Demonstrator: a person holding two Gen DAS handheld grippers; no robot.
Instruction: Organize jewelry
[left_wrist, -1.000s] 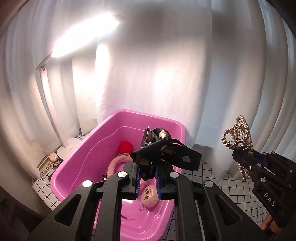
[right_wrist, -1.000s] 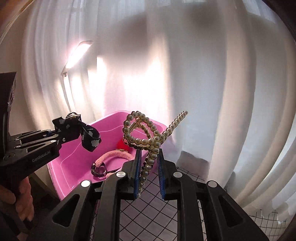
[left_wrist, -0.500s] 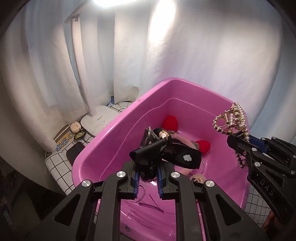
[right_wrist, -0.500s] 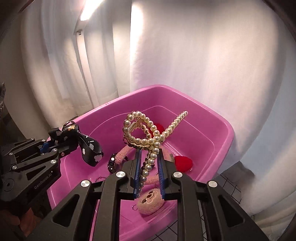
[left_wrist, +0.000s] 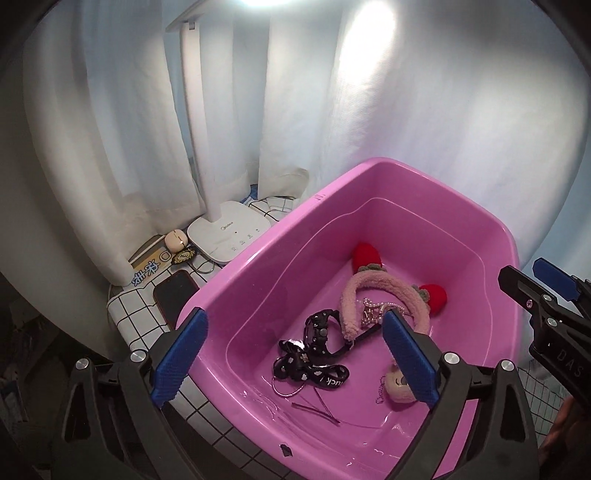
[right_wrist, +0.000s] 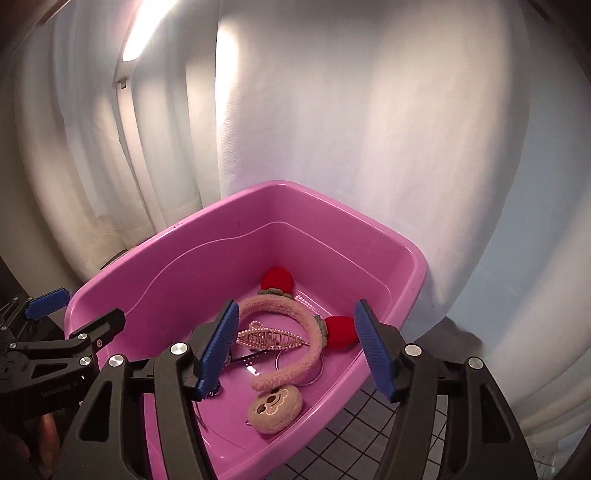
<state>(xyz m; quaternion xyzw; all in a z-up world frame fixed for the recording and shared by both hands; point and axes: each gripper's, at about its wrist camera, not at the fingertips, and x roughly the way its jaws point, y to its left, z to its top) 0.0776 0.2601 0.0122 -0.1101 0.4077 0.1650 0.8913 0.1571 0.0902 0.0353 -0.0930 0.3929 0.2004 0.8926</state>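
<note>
Both the left gripper (left_wrist: 291, 354) and the right gripper (right_wrist: 295, 345) are now hanging spread and empty over the pink plastic tub (left_wrist: 325, 195). The black flower-print bow clip (left_wrist: 308, 367) and the pearl-beaded claw clip (right_wrist: 271, 338) they were pinching half a second ago are lying near the frame centres, so two more pieces are stowed.

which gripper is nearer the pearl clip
Right, as far as these views show. The right gripper is open with the pearl clip between its fingers in view; the left gripper is open over the black bow, clip further right.
</note>
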